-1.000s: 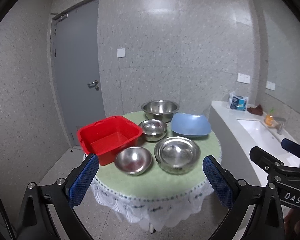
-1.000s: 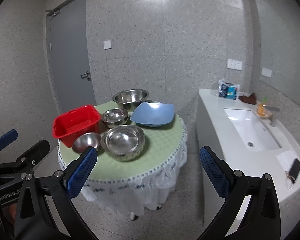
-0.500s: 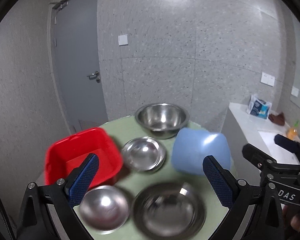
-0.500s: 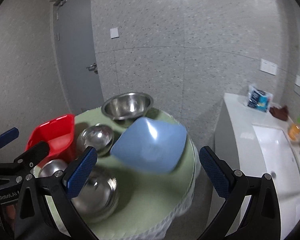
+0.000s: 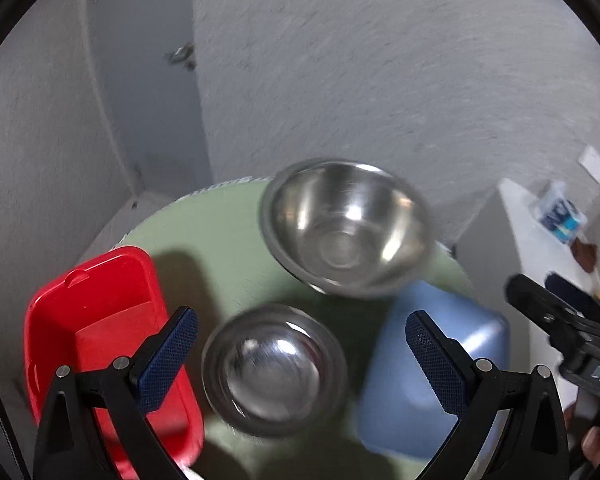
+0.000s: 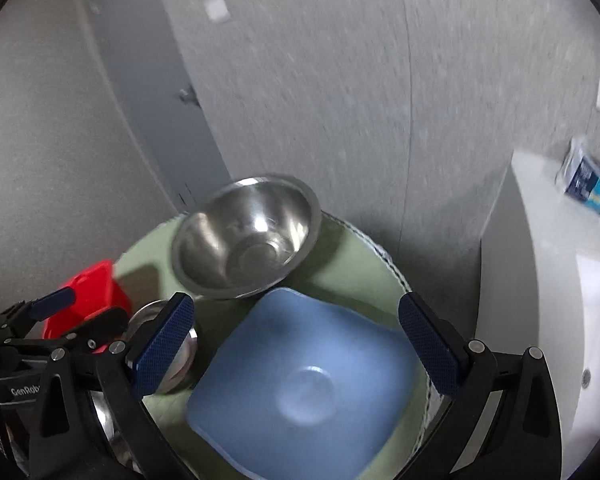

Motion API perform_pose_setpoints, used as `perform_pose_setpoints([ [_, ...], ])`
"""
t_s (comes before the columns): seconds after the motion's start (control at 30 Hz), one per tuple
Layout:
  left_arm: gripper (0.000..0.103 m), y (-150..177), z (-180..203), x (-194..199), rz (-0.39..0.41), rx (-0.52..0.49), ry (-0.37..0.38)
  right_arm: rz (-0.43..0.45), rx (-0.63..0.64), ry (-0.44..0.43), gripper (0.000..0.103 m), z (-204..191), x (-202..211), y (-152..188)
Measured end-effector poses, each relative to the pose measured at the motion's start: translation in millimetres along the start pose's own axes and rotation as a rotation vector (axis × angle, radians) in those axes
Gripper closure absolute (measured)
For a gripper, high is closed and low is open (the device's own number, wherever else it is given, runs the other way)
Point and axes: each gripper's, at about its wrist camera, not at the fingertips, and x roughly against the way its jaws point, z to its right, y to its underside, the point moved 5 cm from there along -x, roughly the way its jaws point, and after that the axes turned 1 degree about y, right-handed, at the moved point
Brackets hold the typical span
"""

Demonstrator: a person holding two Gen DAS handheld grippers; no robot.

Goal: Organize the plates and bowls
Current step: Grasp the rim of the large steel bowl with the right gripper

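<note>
**Both claws over the dishes, nothing lifted yet**

The sorting looks barely begun: every dish stands alone on the green counter [image 5: 220,232], none nested or stacked, as far as I can see. The left claw [image 5: 302,354] hangs spread wide and empty over the small steel bowl [image 5: 274,370]. The right claw [image 6: 296,338] gapes just as wide, empty, above the blue square plate [image 6: 300,384].

From the small bowl, the big steel bowl [image 5: 346,228] sits at one o'clock, the plate at three o'clock, the red tub [image 5: 100,336] at nine o'clock. The steel is shiny, thin-rimmed and blurred in both views; the plate is matte with a round dimple in its centre. All gathering remains.
</note>
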Motion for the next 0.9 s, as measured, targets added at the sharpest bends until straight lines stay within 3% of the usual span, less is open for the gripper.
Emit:
perform_pose_setpoints([
  [0.17, 0.002, -45.7, -7.4, -77.7, -0.117, 0.027, -0.026, -0.126, -0.091, -0.011, 0.0, 16.3, -64.8, -22.2],
  [0.37, 0.013, -89.3, -8.7, -154.4, -0.177, 0.013, -0.046, -0.213, -0.145, -0.014, 0.001, 26.3, -124.2, -33.9],
  [0.47, 0.03, -97.5, -5.8, -190.5, -0.233, 0.002, -0.04, -0.254, -0.158, -0.018, 0.015, 28.2, -145.7, -32.8],
  [0.53, 0.046, -96.8, -8.1, -204.0, -0.269, 0.002, -0.022, -0.287, -0.168, -0.043, 0.034, 25.5, -155.4, -27.3],
  [0.57, 0.051, -97.8, -10.7, -210.8, -0.276, 0.001, -0.02, -0.299, -0.159, -0.044, 0.039, 22.9, -158.4, -25.7],
  [0.63, 0.076, -98.6, -12.5, -222.6, -0.288, -0.013, -0.006, -0.31, -0.146, -0.055, 0.066, 19.6, -163.8, -23.1],
  [0.73, 0.08, -102.5, -16.2, -233.8, -0.29, -0.024, 0.009, -0.31, -0.124, -0.078, 0.08, 11.6, -164.7, -21.3],
  [0.9, 0.08, -98.6, -22.6, -216.9, -0.244, -0.012, 0.034, -0.271, -0.082, -0.052, 0.08, 1.0, -156.7, -28.0],
])
